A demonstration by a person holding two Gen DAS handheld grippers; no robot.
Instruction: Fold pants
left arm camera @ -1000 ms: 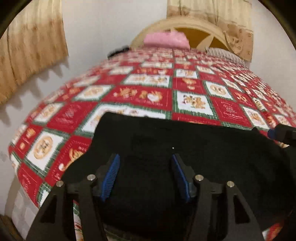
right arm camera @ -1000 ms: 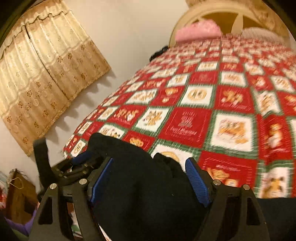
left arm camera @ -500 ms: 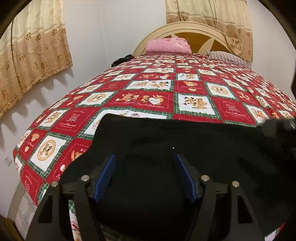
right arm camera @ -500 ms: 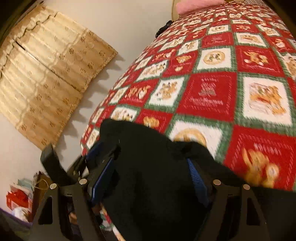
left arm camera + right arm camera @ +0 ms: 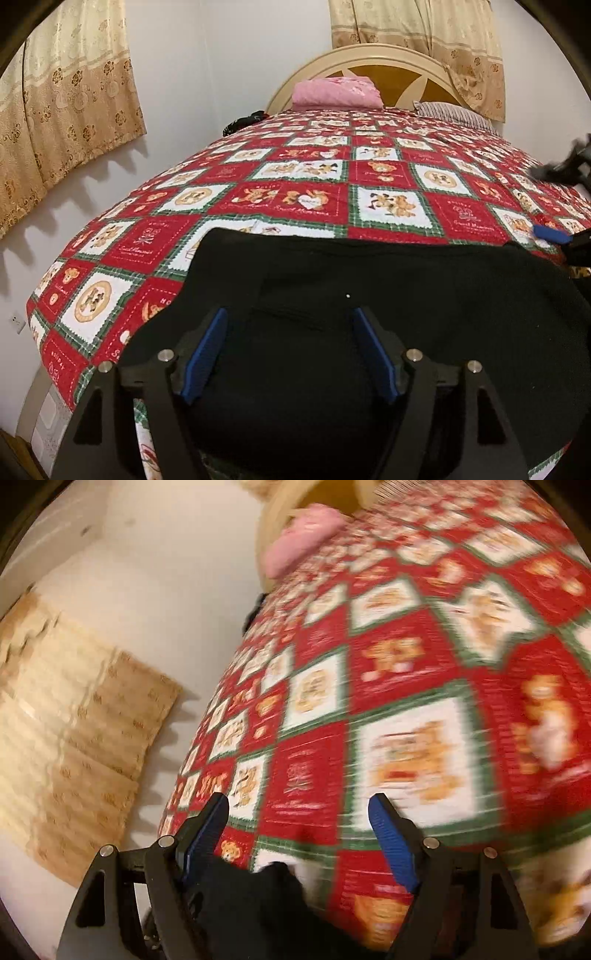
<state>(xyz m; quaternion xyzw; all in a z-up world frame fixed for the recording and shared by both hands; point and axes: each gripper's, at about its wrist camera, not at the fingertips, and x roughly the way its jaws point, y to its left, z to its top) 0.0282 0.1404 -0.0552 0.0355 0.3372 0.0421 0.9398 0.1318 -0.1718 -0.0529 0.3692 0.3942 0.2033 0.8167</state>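
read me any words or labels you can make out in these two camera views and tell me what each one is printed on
"HOLIDAY": seemingly, on a red square at the near left edge of the patchwork bedspread; small, so uncertain.
White script on other red squares of the bedspread: too small to read.
Right wrist view: bedspread lettering is motion-blurred, unreadable.
No visible label on the black pants, pink folded blanket, curtains, left gripper or right gripper.

White walls (image 5: pixel 229 55) all round, gold patterned curtains (image 5: pixel 74 96) hanging left and behind the arched cream headboard (image 5: pixel 369 55). The bed wears a red-and-green teddy quilt (image 5: pixel 295 195), a pink pillow (image 5: pixel 336 92) and a striped one (image 5: pixel 450 112) at its head.
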